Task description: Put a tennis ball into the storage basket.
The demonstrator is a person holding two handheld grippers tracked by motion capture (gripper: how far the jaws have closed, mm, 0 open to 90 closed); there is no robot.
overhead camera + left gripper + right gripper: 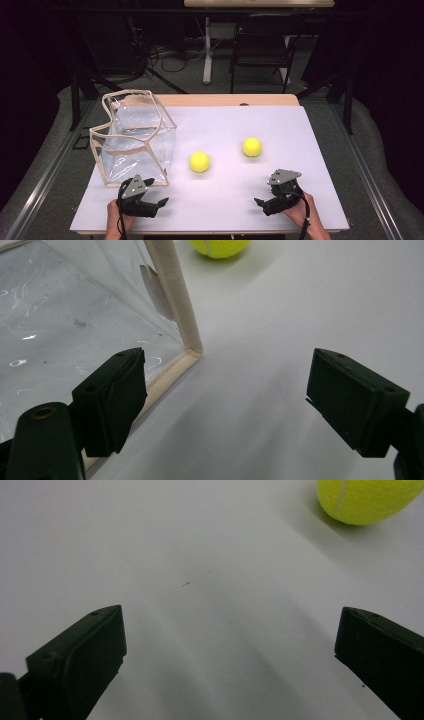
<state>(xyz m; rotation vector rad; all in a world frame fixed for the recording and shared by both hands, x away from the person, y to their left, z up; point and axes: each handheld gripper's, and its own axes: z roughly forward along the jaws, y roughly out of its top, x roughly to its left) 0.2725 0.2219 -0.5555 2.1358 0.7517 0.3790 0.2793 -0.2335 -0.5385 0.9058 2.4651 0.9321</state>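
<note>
Nearest the person, at the front edge of the white table (300, 125), both hands are resting on the surface, each holding a gripper. The left gripper (159, 204) is lying low with its jaws standing wide apart and nothing between them; in the left gripper view (225, 390) only bare tabletop is showing in the gap. Its tips are pointing toward the middle of the table. The right gripper (258, 202) is mirroring it, its jaws gaping wide as well and holding nothing, with plain white surface showing between them in the right gripper view (230, 650).

Just beyond the left gripper, the clear plastic bag (135, 142) with cream edging is standing upright, its near corner sitting close beside the gripper; in the left gripper view that corner (192, 351) is lying just ahead of one jaw.

Farther out, the nearer tennis ball (199, 161) is sitting between the two grippers and well apart from both, just to the right of the bag. The farther tennis ball (252, 146) is lying beyond the right gripper, ahead of it and apart from it.
</note>
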